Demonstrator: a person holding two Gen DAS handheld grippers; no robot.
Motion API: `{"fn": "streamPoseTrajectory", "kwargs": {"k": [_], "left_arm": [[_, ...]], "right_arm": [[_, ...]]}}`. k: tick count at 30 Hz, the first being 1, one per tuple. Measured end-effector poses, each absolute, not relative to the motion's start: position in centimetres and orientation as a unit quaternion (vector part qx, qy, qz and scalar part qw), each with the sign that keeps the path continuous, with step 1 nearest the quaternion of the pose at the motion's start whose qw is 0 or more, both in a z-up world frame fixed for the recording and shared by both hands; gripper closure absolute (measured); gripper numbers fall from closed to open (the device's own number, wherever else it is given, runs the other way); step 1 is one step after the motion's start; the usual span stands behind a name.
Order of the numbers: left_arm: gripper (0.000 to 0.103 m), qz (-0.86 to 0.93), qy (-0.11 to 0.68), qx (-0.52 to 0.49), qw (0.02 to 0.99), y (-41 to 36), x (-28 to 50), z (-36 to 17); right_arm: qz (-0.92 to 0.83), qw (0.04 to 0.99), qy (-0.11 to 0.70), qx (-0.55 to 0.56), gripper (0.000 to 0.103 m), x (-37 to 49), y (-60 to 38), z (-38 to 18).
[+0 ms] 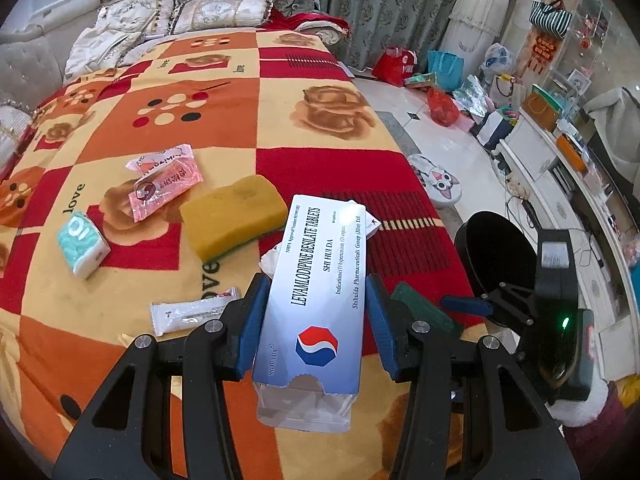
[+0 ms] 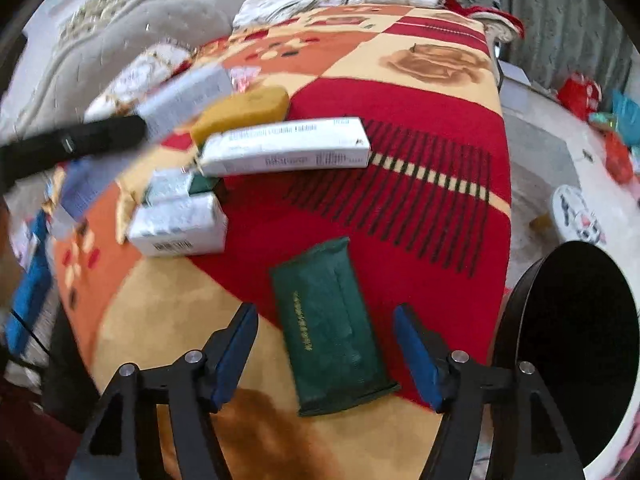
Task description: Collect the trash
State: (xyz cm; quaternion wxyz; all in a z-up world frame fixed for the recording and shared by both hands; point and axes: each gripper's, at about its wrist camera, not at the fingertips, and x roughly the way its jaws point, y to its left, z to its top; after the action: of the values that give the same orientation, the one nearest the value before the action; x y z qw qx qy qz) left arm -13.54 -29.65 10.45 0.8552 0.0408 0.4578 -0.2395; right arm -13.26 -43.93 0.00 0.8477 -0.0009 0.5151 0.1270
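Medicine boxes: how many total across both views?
3. One blue-white box clamped in the left tool; one long white box and one short white box lie on the blanket. More may be hidden.

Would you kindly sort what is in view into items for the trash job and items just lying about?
For the job:
- tablet box held in the left tool
- green packet between the open right tool
- black bin
- pink wrappers
- white sachet

Lying about:
- yellow sponge
- pillows
- floor bags
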Motion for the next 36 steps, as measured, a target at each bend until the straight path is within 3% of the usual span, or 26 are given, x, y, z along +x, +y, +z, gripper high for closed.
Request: {"fn": "streamPoseTrajectory", "kwargs": {"k": [1, 4, 6, 17, 36], "left_arm": [[0.056, -0.239, 0.458, 0.041, 0.855, -29.7, -13.5, 10.4], [0.056, -0.240, 0.461, 0.042, 0.854, -29.8, -13.5, 10.3], [0.056, -0.241, 0.461, 0.044, 0.853, -30.1, -13.6, 10.3], [0.056, -0.265, 0.452, 0.054, 0.850, -32.8, -14.1, 10.8], [0.056, -0.324, 0.453, 0.074, 0.827, -40.1, -15.6, 10.3]], "right_arm": [[0.125, 0.853, 0.506, -0.016, 0.035, -13.6, -43.6, 0.0], [0.106, 0.862, 0.493, -0.046, 0.057, -14.2, -43.0, -0.1], [0.099, 0.866, 0.489, -0.029, 0.062, -14.3, -43.4, 0.1], [0.057, 0.893, 0.446, 0.039, 0.063, -16.1, -46.9, 3.7], [-0.021, 0.899, 0.425, 0.105, 0.063, -19.9, -54.8, 5.0]]}}
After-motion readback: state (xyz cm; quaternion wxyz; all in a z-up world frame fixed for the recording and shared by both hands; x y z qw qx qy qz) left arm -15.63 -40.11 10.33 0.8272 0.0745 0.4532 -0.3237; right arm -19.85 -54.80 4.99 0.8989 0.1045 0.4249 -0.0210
